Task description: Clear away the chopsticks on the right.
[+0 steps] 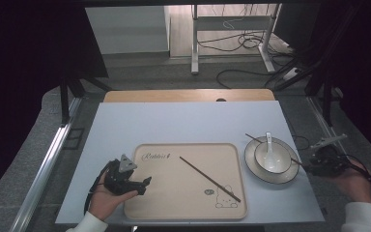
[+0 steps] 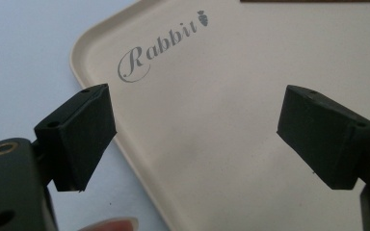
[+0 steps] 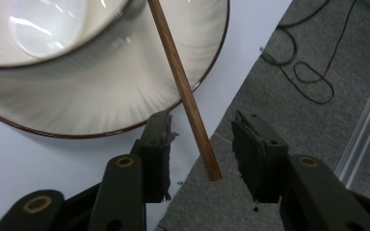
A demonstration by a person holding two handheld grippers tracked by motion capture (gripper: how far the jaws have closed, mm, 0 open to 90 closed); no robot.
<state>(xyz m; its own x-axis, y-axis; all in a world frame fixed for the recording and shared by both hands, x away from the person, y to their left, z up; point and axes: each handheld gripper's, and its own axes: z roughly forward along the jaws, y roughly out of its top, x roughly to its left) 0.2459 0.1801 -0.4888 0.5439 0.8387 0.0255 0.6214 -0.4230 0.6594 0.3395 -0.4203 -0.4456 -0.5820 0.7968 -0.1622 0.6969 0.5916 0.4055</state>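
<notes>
Resting on the white table [image 1: 183,121] is a beige tray [image 1: 174,203], printed "Rabbit" near its far-left corner and with a small rabbit drawing near its near-right corner. One brown chopstick [image 1: 209,179] lies diagonally on the tray, running from near the middle toward the rabbit drawing.

Just right of the tray stands a plate [image 1: 251,166] with a dark rim. A bowl [image 1: 261,162] sits on the plate, and a white spoon [image 1: 269,147] rests in the bowl. A second chopstick [image 3: 183,89] lies across the plate beside the bowl, its near end projecting past the plate rim and past the table edge.

The left gripper [image 2: 195,139] is held in the left hand [image 1: 104,200] over the near-left edge of the tray. Its jaws are wide apart with nothing between them; the tray surface shows in the gap.

The right gripper [image 3: 200,154] is held in the right hand [image 1: 355,183] at the right table edge, beside the plate. Its jaws are apart, one on each side of the second chopstick's projecting end. A gap shows on both sides of the stick, so the jaws are not clamped on it.
</notes>
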